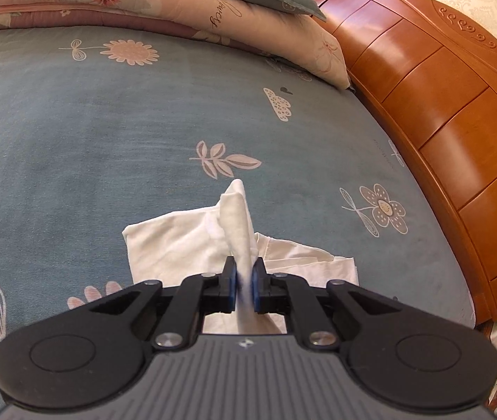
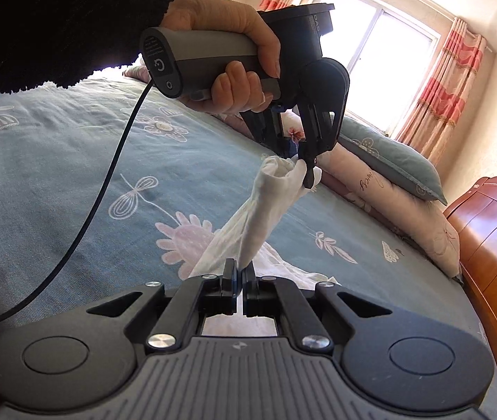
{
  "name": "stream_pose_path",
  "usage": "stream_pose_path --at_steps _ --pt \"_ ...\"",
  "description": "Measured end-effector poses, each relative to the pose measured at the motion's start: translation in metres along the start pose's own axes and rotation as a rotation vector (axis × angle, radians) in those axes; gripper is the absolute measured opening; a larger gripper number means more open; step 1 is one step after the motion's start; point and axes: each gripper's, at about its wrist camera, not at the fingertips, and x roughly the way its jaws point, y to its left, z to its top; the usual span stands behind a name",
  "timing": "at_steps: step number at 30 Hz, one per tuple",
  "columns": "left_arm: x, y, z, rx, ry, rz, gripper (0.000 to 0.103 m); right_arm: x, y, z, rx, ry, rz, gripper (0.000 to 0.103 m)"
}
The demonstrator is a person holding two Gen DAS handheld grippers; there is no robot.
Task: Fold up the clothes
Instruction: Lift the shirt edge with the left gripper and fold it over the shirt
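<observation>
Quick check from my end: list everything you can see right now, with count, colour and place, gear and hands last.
white garment: one, white, partly lifted off the bed, a stretch of it strung between both grippers
bed sheet: one, blue-grey with pale flower prints, covers the mattress
quilt: one, pink floral, folded along the far edge of the bed
pillow: one, grey-green, on top of the quilt
headboard: one, orange-brown wood, at the bed's end
curtains: red and pink, beside the window
cable: one, black, hanging from the left handle
left hand-held gripper: shut on the garment
right hand-held gripper: shut on the garment
hand: one, wraps the left handle, black sleeve
</observation>
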Motion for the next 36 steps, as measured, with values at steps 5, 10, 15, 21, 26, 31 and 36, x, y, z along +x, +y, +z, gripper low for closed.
stream_pose_path --at_steps 5,10,15,21,26,31,36 --pt "0.019 -0.045 -0.002 0.054 0.009 0.001 0.006 -0.007 -0.024 -0.017 0.048 0.004 -0.043 0.003" --pt "0.043 -0.083 -0.006 0.089 0.038 -0.001 0.006 -0.015 -0.044 -0.037 0.077 0.015 -0.081 0.003" --pt "0.073 -0.117 -0.013 0.135 0.075 0.021 0.006 -0.020 -0.060 -0.054 0.115 0.026 -0.105 0.003" --pt "0.101 -0.145 -0.024 0.178 0.104 0.047 0.006 -0.022 -0.080 -0.073 0.185 0.045 -0.117 0.003" --pt "0.123 -0.169 -0.036 0.239 0.125 0.081 0.006 -0.023 -0.093 -0.087 0.238 0.068 -0.130 0.003" --pt "0.144 -0.189 -0.050 0.304 0.151 0.107 0.006 -0.022 -0.102 -0.097 0.292 0.096 -0.131 0.003" --pt "0.163 -0.203 -0.061 0.351 0.169 0.125 0.007 -0.020 -0.110 -0.108 0.344 0.131 -0.143 0.003"
